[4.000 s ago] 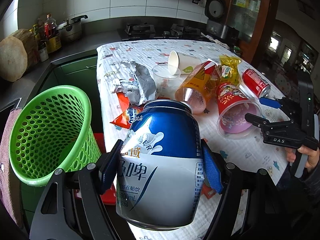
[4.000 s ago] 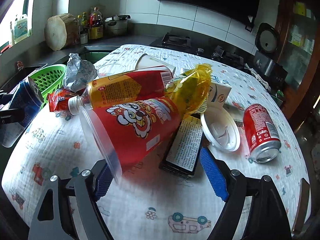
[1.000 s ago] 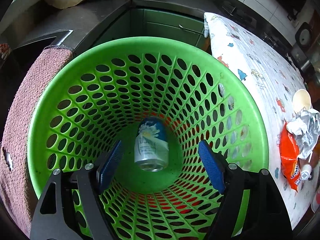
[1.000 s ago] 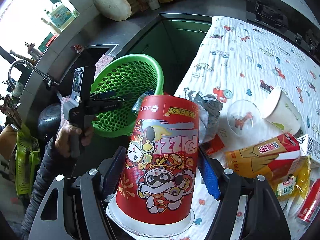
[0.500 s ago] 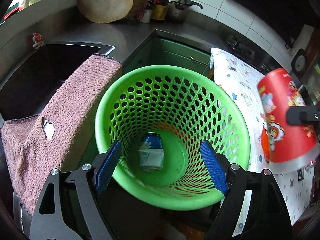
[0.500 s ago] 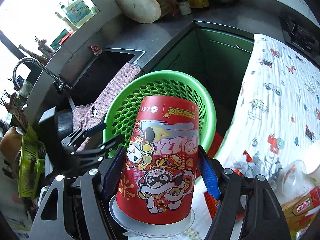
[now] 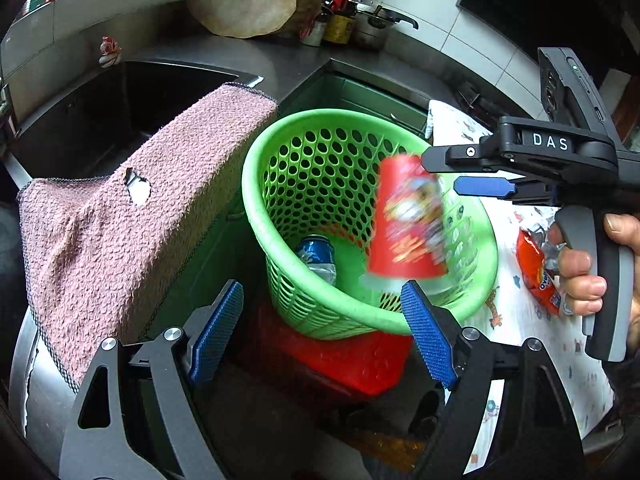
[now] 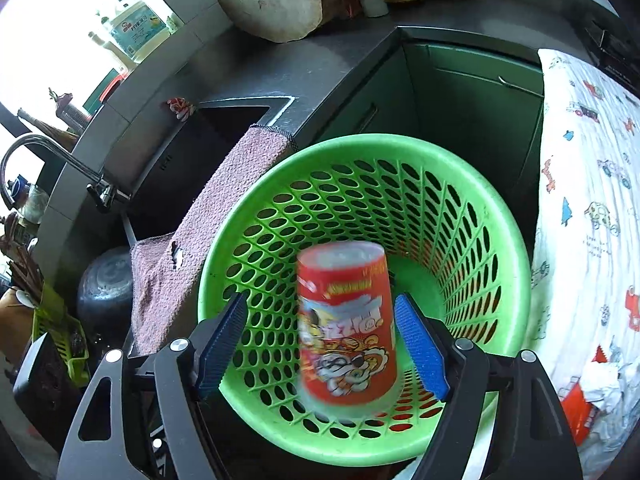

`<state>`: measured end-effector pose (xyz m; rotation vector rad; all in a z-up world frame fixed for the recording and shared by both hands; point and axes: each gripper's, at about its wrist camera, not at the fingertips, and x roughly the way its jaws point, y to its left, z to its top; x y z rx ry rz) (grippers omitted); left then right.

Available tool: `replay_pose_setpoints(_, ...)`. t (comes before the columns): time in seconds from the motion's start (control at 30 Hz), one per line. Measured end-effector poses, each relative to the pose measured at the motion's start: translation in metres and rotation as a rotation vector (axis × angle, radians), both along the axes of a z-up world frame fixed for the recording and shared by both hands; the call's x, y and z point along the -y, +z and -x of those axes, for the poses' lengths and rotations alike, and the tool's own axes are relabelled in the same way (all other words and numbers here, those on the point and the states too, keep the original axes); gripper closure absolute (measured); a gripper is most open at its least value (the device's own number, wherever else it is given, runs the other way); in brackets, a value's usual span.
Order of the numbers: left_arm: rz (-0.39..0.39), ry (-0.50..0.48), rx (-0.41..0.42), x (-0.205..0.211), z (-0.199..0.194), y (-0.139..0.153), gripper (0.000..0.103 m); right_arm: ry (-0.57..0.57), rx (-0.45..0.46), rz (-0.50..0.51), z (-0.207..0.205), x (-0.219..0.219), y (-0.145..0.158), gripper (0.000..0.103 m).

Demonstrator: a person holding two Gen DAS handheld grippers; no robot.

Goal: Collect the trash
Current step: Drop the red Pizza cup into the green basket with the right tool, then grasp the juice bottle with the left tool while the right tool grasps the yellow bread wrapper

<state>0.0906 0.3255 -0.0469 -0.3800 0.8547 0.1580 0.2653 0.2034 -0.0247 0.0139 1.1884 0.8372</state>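
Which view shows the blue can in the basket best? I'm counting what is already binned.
The left wrist view: the blue can lies on the floor of the green basket, seen from the side beside the blurred red cup. In the right wrist view the red cup blocks the basket floor; no can shows.

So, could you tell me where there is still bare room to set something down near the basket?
The dark countertop between the sink and the wooden block is bare. The tablecloth right of the green basket is clear further up; its lower corner is crowded with wrappers.
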Motion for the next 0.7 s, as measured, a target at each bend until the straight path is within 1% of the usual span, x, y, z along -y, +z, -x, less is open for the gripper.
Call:
replay_pose_setpoints(0.07, -0.007, -0.001, -0.007, 0.001, 0.001, -0.002, 0.023, 0.019, 0.013, -0.007, 0.005, 0.0, 0.003, 0.026)
replay_pose_setpoints(0.17, -0.008, -0.006, -0.003, 0.004, 0.001, 0.0, 0.023, 0.05, 0.078, -0.003, 0.016, 0.008, 0.018, 0.025)
replay_pose_setpoints(0.3, -0.009, -0.021, 0.003, 0.012, -0.002, 0.005, 0.023, 0.055, 0.148, 0.001, 0.025, 0.037, 0.039, 0.023)
replay_pose_setpoints(0.4, -0.011, -0.045, 0.016, 0.022, -0.005, 0.011, 0.022, 0.034, 0.181, 0.009, 0.027, 0.068, 0.052, 0.022)
replay_pose_setpoints(0.57, -0.022, -0.091, 0.038, 0.046, -0.011, 0.021, 0.02, -0.026, 0.22, 0.034, 0.028, 0.131, 0.066, 0.019)
replay_pose_setpoints(0.7, -0.024, -0.129, 0.046, 0.067, -0.019, 0.027, 0.02, -0.084, 0.25, 0.088, 0.027, 0.19, 0.07, 0.017)
